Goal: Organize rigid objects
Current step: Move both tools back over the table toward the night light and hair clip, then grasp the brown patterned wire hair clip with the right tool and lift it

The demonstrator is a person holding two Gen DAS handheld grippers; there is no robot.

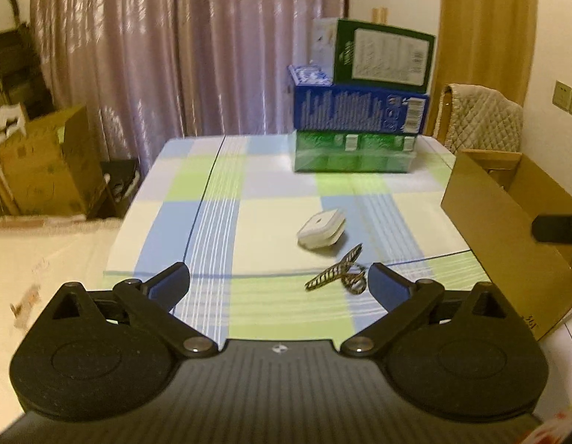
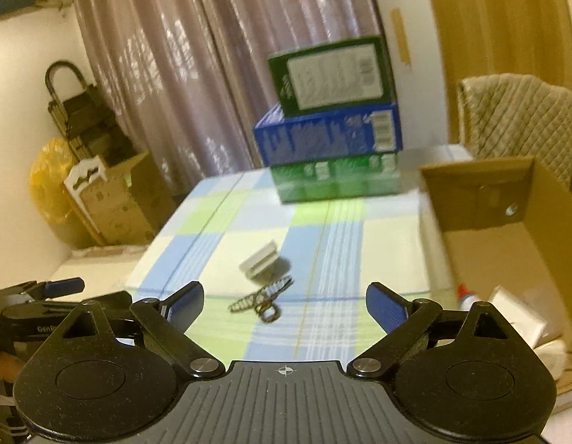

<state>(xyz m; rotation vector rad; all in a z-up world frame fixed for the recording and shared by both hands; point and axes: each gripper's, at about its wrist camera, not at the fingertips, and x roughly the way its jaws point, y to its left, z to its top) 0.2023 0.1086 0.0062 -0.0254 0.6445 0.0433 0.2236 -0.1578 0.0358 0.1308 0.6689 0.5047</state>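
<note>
Both spread wide and holding nothing: left tongs [image 1: 278,285] with hair clip [image 1: 339,272] at two o'clock, right tongs [image 2: 285,305] with it at eleven.

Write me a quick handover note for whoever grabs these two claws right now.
Left claw: open, empty. Right claw: open, empty.
On the checked tablecloth: a white case and, nearer, a striped hair clip, apart from each other.
Cardboard box at the table's right already holds a few items.
Three cartons are stacked at the far edge.
Left, probably: case and clip into the box.
</note>
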